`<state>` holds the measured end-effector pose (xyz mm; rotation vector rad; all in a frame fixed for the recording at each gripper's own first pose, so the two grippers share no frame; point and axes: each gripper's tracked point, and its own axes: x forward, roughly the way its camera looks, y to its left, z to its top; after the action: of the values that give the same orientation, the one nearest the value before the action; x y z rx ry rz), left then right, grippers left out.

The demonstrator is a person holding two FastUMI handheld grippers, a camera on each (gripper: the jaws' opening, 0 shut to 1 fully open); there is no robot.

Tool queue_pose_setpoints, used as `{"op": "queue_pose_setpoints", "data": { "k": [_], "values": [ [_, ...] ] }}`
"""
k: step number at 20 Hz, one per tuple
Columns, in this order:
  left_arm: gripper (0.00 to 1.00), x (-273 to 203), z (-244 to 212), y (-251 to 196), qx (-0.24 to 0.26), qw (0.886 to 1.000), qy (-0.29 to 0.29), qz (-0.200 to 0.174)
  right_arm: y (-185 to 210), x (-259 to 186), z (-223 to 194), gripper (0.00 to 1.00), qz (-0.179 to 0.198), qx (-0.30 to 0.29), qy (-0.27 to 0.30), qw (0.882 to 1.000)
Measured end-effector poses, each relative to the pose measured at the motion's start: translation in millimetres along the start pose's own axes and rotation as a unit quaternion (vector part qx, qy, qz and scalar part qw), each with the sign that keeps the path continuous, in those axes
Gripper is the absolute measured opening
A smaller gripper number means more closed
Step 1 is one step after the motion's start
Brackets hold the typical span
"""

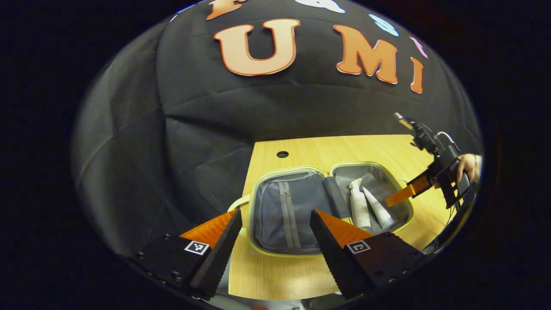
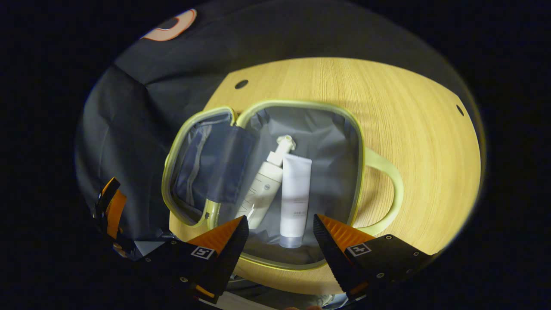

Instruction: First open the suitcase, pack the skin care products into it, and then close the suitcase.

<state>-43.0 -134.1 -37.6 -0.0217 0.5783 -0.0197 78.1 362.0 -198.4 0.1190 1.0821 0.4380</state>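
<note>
The suitcase (image 2: 275, 181) is lying open and flat on the wooden desk (image 2: 409, 142), filling the centre of the right gripper view, its pale green rim running around both halves. In the right-hand half, on the grey lining, a pump bottle (image 2: 266, 185) and a white tube (image 2: 295, 193) are lying side by side and touching, the bottle's pump head pointing toward the top of the frame. The left-hand half is showing a dark lining with a zip. A pale green handle (image 2: 387, 189) is resting on the desk at the right of the case. The right tool (image 2: 280, 234) is hovering at the bottom centre of that view, its fingers spread wide and holding nothing. In the left gripper view the suitcase (image 1: 327, 206) is sitting in the lower middle, and the left tool (image 1: 275, 234) is hanging wide open and empty at the bottom, above the left half of the case. At the right edge of that view, a hand (image 1: 467, 168) is gripping the other tool above the desk.
</note>
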Motion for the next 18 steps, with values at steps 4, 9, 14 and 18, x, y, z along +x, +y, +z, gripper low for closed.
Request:
{"op": "queue_pose_setpoints", "data": {
  "k": [4, 9, 14, 18],
  "values": [
    [0.99, 8, 14, 50, -0.065, 0.997, -0.03, 0.002, 9, -40, 25, 0.95, -0.007, -0.026, -0.084, 0.996],
    [0.98, 61, -1, 97, -0.182, 0.98, -0.036, -0.07, 9, -77, 32, 0.95, -0.048, -0.043, -0.139, 0.988],
    [0.98, 117, -40, 125, -0.364, 0.915, -0.014, -0.171, 2, -99, 19, 0.96, -0.078, -0.03, -0.154, 0.985],
    [0.98, 152, -72, 142, -0.426, 0.884, -0.002, -0.191, -9, -109, 12, 0.96, -0.096, -0.012, -0.155, 0.983]
  ]
}}
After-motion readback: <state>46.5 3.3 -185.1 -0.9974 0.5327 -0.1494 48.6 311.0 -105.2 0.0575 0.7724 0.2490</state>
